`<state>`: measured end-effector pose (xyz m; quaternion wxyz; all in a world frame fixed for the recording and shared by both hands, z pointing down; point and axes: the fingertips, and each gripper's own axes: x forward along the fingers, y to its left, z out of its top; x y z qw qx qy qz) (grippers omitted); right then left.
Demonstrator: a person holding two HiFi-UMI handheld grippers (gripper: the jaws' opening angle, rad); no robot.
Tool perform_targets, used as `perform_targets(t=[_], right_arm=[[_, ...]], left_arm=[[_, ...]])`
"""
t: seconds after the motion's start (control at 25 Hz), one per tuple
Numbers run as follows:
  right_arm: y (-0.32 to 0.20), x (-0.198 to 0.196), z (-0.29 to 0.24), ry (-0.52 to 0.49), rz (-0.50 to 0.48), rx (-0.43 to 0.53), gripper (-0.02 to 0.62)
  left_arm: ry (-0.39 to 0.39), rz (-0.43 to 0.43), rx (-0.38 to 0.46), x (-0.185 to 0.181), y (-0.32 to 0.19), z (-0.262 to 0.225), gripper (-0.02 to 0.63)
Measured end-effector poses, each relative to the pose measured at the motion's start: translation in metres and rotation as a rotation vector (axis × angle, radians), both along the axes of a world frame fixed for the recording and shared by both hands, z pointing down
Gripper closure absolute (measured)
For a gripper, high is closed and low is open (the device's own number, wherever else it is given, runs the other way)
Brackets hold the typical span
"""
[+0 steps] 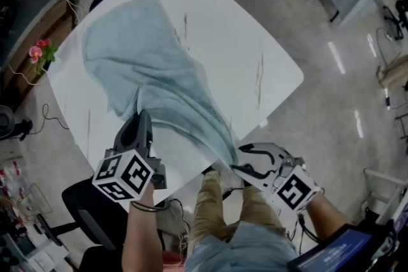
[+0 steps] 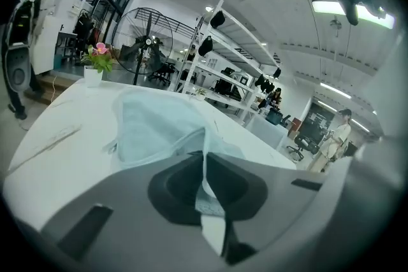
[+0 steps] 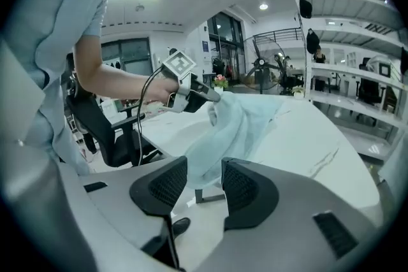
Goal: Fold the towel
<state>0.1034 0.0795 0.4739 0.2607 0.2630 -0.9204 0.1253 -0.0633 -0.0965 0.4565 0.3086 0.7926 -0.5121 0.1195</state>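
Left hand-held gripper tight on pale blue towel; right hand-held gripper agape around its near end.

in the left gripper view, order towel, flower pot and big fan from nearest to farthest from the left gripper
1. towel, pinched between the jaws.
2. flower pot, far left table corner.
3. fan, behind the pot, beyond the table.

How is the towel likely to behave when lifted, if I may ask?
Likely floppy: the towel drapes in folds from the left gripper. Probably light, since a small pinch holds it up. It may drag across the table.
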Motion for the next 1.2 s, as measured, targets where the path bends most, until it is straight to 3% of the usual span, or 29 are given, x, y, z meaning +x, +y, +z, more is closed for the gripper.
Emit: perform_targets(t=[0.16, 0.36, 0.44, 0.56, 0.8, 1.04, 1.2], right_arm=[[0.012, -0.006, -0.011, -0.007, -0.003, 0.063, 0.399], [0.000, -0.015, 0.012, 0.134, 0.007, 0.175, 0.398], [0.001, -0.015, 0.009, 0.168, 0.003, 0.226, 0.538], [0.009, -0.015, -0.003, 0.183, -0.030, 0.286, 0.561], [0.031, -0.015, -0.022, 0.220, -0.118, 0.369, 0.563], [0.064, -0.021, -0.030, 0.278, -0.269, 0.459, 0.565], [0.084, -0.020, -0.030, 0.325, -0.338, 0.469, 0.565]], left_arm=[[-0.002, -0.014, 0.009, -0.002, 0.007, -0.003, 0.584], [0.006, -0.041, 0.007, -0.008, 0.022, -0.007, 0.584], [0.012, -0.053, 0.008, -0.012, 0.032, -0.014, 0.584], [0.035, -0.090, -0.001, -0.023, 0.052, -0.029, 0.584], [0.149, -0.239, -0.054, -0.064, 0.121, -0.050, 0.584], [0.231, -0.424, -0.080, -0.103, 0.196, -0.057, 0.584], [0.298, -0.466, -0.083, -0.110, 0.232, -0.056, 0.584]])
